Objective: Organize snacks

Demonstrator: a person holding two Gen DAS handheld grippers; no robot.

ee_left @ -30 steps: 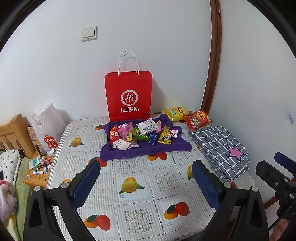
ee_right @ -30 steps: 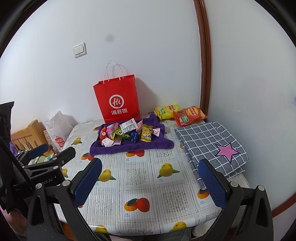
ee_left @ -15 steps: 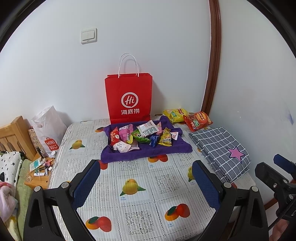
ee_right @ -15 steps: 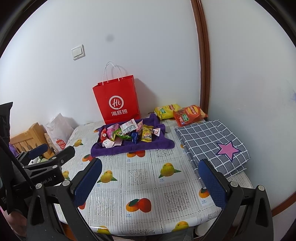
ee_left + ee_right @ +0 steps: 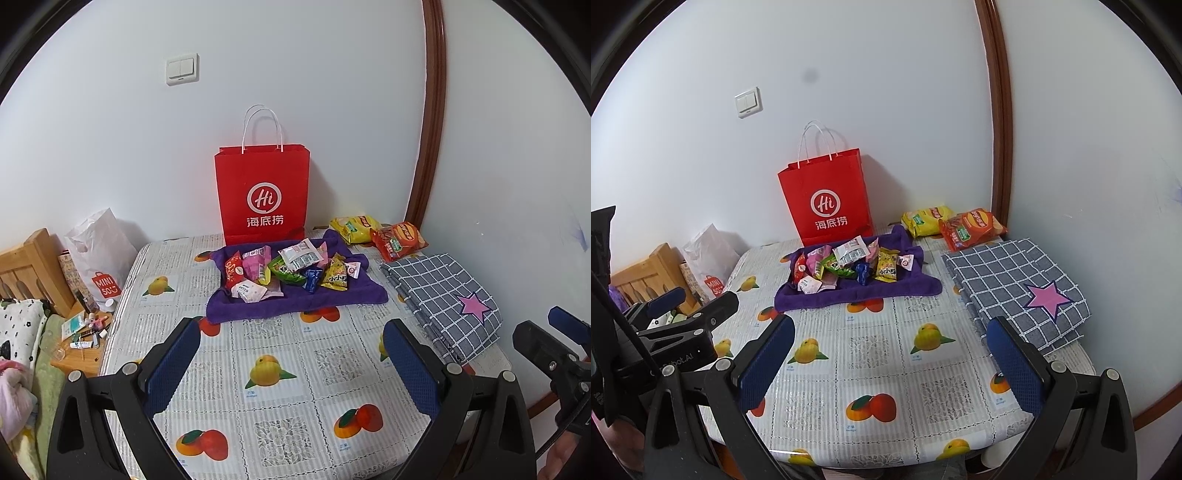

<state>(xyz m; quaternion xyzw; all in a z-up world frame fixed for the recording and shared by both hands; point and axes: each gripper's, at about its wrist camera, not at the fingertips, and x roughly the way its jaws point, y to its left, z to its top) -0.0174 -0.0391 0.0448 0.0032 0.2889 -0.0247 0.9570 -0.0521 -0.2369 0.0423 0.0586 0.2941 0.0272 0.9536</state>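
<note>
Blue-padded and black-framed, the left gripper (image 5: 291, 354) hangs above the near half of the table with its jaws spread wide and nothing between them. The right gripper (image 5: 890, 354) is likewise wide apart and empty, held just beside the left one; each shows at the edge of the other's view.

Under both lies a fruit-print tablecloth (image 5: 273, 373) with oranges and yellow fruit in squares. From the left gripper, at 12 o'clock and well apart, a purple towel (image 5: 295, 302) lies spread on the cloth. A heap of small snack packets (image 5: 288, 271) rests on it: a red one at the left end, pink ones, a green one, a white one on top, a small blue one and a yellow one towards the right.

Behind the towel, still at 12 o'clock, a red paper bag (image 5: 263, 195) with white handles stands upright against the white wall. At 1 o'clock, off the towel near the corner, a yellow chip bag (image 5: 352, 229) and a red chip bag (image 5: 400, 242) lie touching each other. At 2 o'clock a folded grey checked cloth (image 5: 439, 295) with a pink star lies along the right edge of the table.

At 10 o'clock, beyond the table's left edge, a white Miniso bag (image 5: 99, 254) leans near a wooden frame (image 5: 29, 269).
</note>
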